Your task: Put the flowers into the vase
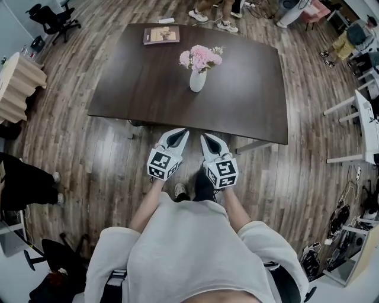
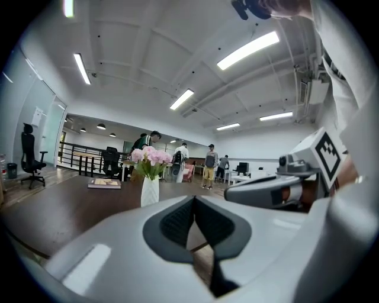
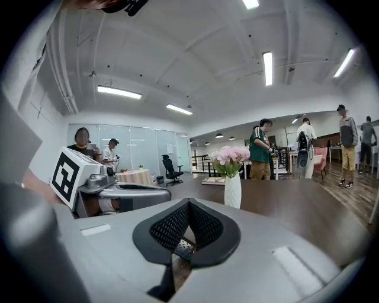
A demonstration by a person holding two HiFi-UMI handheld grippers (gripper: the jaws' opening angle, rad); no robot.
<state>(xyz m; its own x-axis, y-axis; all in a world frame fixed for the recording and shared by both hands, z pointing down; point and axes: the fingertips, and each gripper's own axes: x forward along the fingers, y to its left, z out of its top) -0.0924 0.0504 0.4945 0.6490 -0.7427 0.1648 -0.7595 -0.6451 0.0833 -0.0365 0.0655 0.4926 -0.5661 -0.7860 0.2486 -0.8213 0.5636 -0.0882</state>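
While pink flowers (image 1: 201, 58) fill the textured white vase (image 1: 197, 81), left claw (image 1: 182, 133) and right claw (image 1: 205, 137) sit pressed together.

Dark table (image 1: 148, 89) stands on a wood floor (image 1: 89, 154), a book (image 1: 161, 35) lying near its far edge. Black chair (image 1: 53, 18) sits far left; white desks (image 1: 361, 118) line the right.

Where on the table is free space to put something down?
Bare on the table: the whole right half beside the vase, and the near strip between vase and front edge. The book takes only the far edge.
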